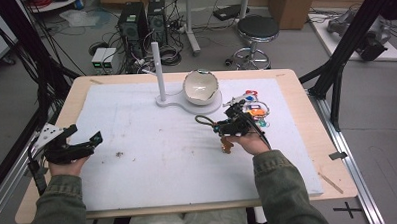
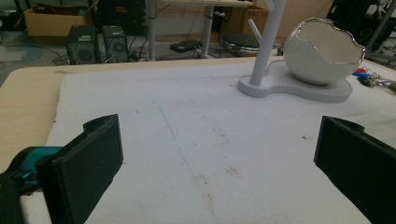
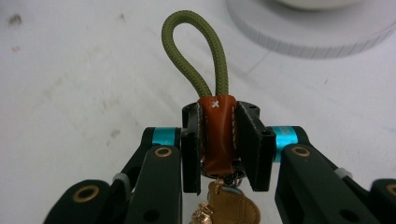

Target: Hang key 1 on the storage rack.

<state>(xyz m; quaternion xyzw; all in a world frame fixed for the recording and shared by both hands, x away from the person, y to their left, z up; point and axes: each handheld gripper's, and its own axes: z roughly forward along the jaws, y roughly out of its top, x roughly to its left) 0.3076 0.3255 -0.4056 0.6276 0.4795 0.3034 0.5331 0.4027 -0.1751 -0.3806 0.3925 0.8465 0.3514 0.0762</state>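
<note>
Brown leather key fob with olive cord loop (image 3: 216,135) clamped by right gripper (image 3: 219,140); left gripper (image 2: 215,158) agape (cracked-egg white ceramic bowl (image 2: 324,51) beyond its fingers, contents unseen).

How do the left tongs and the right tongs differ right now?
The left tongs stand wide open with nothing between them; the right tongs are shut on a keychain's brown leather tab. The left tongs sit near the left edge of the white mat; the right tongs are near its middle, before the egg-shaped bowl. Both have black jaws.
</note>
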